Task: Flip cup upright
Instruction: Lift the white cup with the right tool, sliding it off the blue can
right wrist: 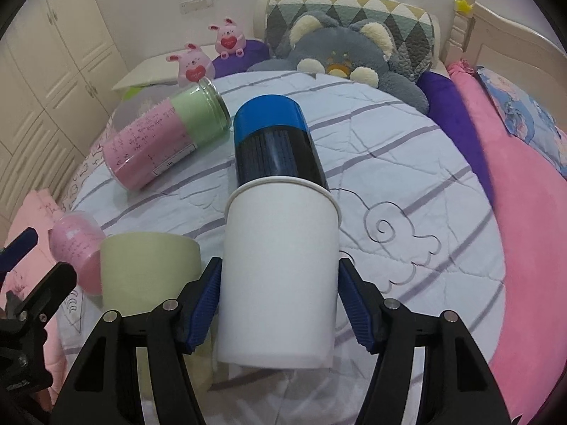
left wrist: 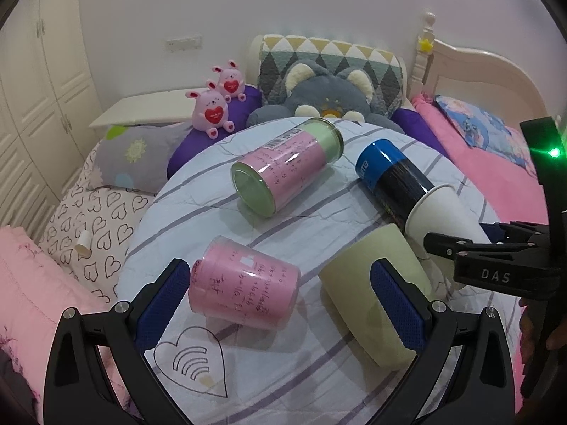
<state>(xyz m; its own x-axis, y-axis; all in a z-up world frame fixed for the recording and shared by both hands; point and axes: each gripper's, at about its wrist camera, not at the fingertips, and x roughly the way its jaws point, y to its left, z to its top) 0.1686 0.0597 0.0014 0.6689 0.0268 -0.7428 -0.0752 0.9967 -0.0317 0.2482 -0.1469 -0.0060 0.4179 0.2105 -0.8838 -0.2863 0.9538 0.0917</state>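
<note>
Right gripper [right wrist: 278, 313]: blue-padded fingers astride the white paper cup [right wrist: 280, 272], left pad touching, right pad just clear.
Cup: on its side on the striped quilt [right wrist: 407, 163], rim against the blue-capped black can [right wrist: 276, 145].
Left gripper [left wrist: 280, 304]: spread wide, empty.

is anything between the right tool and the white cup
Nothing visible. The white cup lies on its side between the right tool fingers, which flank it. The blue and black can sits at its rim, beyond it, and the green cup lies beside it.
</note>
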